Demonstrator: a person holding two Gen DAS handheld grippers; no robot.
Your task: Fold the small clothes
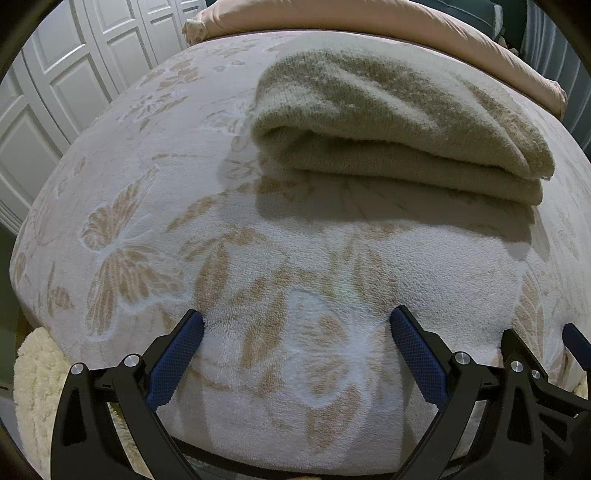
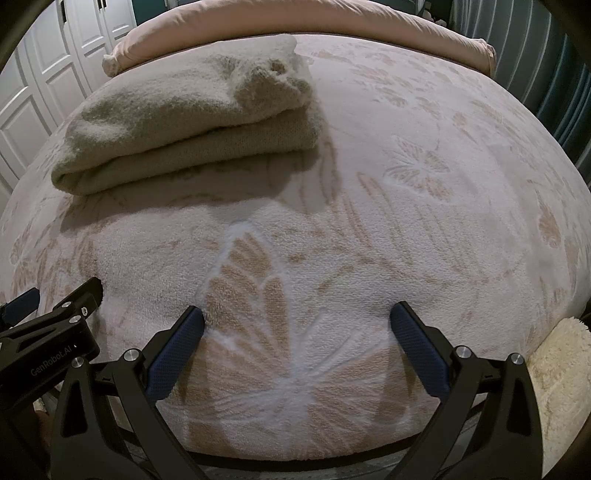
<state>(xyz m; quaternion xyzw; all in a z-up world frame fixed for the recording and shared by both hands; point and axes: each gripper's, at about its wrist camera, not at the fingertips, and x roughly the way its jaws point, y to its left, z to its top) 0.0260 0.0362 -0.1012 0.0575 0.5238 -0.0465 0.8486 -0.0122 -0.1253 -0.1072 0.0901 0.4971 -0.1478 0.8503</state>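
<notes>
Resting folded on the bed's butterfly-patterned blanket (image 1: pixel 295 258), the beige knit garment (image 1: pixel 399 125) sits well ahead of both grippers, its layers stacked in a thick bundle. The left gripper (image 1: pixel 297 321) has its jaws spread wide and holds nothing, low over the blanket near the bed's front edge. The right gripper (image 2: pixel 297 317) is likewise spread and empty, just beside the left. A pink pillow (image 2: pixel 295 22) lies behind the garment.

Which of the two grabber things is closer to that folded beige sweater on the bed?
Hard to call; roughly equal. The folded sweater lies ahead-right of the open left gripper and ahead-left of the open right gripper.
</notes>
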